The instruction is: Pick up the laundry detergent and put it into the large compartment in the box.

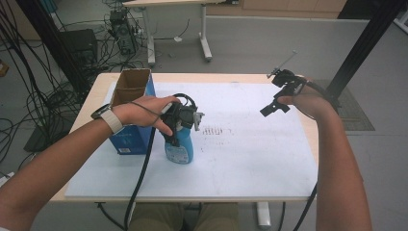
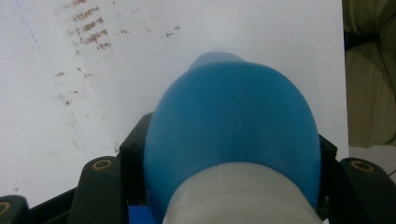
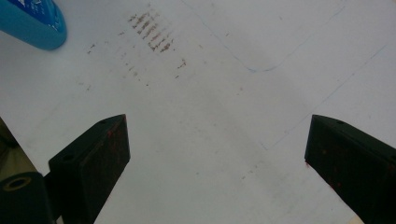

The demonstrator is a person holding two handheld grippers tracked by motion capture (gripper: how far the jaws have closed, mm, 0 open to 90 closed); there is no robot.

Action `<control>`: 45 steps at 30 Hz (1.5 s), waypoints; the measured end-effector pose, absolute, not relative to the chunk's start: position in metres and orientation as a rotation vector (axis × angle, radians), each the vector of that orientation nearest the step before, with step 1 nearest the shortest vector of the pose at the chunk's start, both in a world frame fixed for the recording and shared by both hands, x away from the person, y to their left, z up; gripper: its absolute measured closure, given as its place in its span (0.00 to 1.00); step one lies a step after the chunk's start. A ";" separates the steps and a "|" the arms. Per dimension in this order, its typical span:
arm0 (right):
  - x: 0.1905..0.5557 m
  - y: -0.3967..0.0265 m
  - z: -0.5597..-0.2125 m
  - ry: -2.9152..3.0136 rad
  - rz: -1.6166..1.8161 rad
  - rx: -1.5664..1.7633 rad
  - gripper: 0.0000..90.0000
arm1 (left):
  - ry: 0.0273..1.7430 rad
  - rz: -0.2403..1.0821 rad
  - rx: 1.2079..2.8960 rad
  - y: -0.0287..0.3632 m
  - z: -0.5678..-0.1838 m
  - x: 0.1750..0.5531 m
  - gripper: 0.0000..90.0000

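Observation:
A blue bottle stands upright on the white mat, just right of an open blue cardboard box. My left gripper is shut on the bottle's upper part. In the left gripper view the blue bottle bulges between the two jaws, with its white neck nearest the camera. My right gripper hangs open above the mat's far right corner, with nothing between its fingers. In the right gripper view the right gripper looks down on bare mat, and the bottle's base shows at the top left.
Brown smudges mark the mat's middle. The box's open top faces up at the mat's left edge. Cables and a black frame post stand left of the table, another post at the right. A second table's legs are behind.

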State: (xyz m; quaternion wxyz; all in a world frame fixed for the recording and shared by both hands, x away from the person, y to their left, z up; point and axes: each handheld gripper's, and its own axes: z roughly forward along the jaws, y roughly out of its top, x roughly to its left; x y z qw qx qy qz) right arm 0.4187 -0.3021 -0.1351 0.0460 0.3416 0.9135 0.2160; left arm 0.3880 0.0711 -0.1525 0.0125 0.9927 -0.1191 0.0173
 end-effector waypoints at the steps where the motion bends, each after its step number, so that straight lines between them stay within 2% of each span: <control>1: 0.419 -0.302 -0.135 2.789 0.659 1.042 0.07 | -0.371 0.054 3.091 0.072 -0.153 0.388 0.42; 45: 0.420 -0.302 -0.135 2.789 0.661 1.034 0.07 | -0.375 0.058 3.092 0.071 -0.153 0.387 0.42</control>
